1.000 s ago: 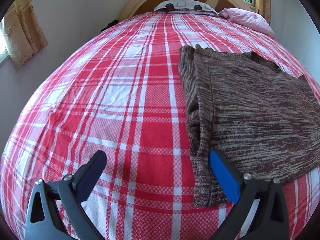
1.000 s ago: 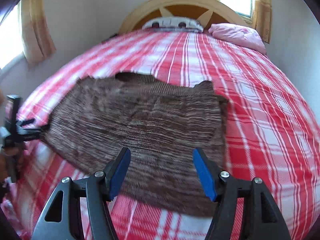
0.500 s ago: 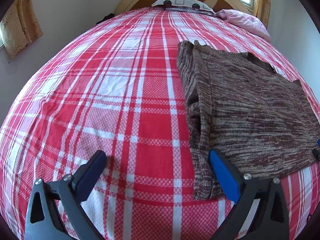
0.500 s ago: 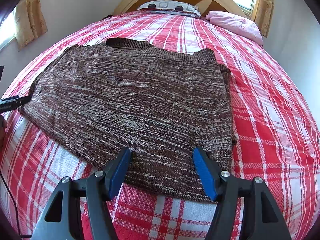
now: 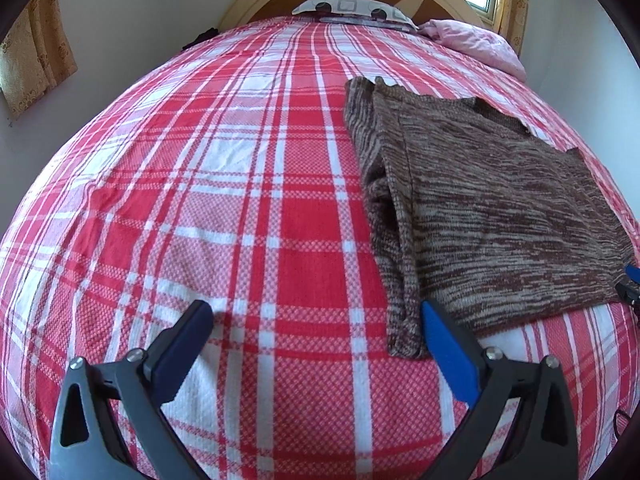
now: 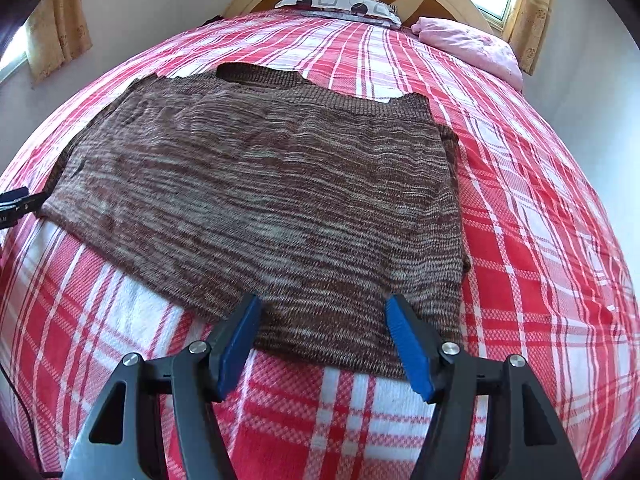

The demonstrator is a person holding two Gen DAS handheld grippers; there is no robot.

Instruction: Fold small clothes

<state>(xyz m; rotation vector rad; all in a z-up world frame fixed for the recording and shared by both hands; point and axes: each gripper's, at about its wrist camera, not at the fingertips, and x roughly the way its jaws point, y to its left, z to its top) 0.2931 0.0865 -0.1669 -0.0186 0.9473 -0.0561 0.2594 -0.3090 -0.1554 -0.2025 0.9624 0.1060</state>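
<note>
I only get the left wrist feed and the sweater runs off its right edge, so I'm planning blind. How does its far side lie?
Observer: On the right wrist view the brown sweater lies flat; its right edge is folded under, leaving a straight side.
Operator: Where is the right gripper?
Observer: The right gripper is open over the near hem, with nothing between its fingers.
Operator: And mine, seen from there?
Observer: The left gripper shows only as a dark tip at the sweater's left corner; whether it touches the corner is unclear.
</note>
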